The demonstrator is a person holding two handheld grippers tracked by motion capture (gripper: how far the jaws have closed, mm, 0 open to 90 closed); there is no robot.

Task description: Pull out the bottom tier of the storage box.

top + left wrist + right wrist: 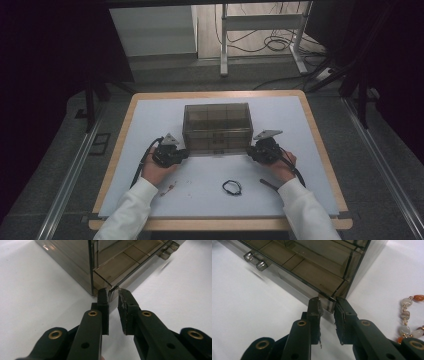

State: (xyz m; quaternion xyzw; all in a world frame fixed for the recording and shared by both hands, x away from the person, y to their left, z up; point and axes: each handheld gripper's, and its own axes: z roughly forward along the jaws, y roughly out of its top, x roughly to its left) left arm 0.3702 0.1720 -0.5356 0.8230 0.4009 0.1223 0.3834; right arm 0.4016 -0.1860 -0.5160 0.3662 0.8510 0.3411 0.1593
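Note:
A smoky see-through drawer box [216, 127] stands in the middle of the white mat [150, 115]. My left gripper [184, 152] is at its lower front left corner. In the left gripper view, the thin corner of the bottom drawer front [113, 288] lies between the tips of the left gripper [113, 296], whose jaws are narrowly apart. My right gripper [251, 150] is at the lower front right corner. There the drawer front's corner [327, 301] sits between the tips of the right gripper [327, 303], which are also narrowly apart. Two small drawer knobs [255, 261] stick out from the front.
A bracelet of pale and orange beads [408, 315] lies on the mat beside the right gripper. A small black ring of cord [231, 187] and a small reddish item [170, 188] lie near the front edge. A wooden table rim [117, 150] borders the mat.

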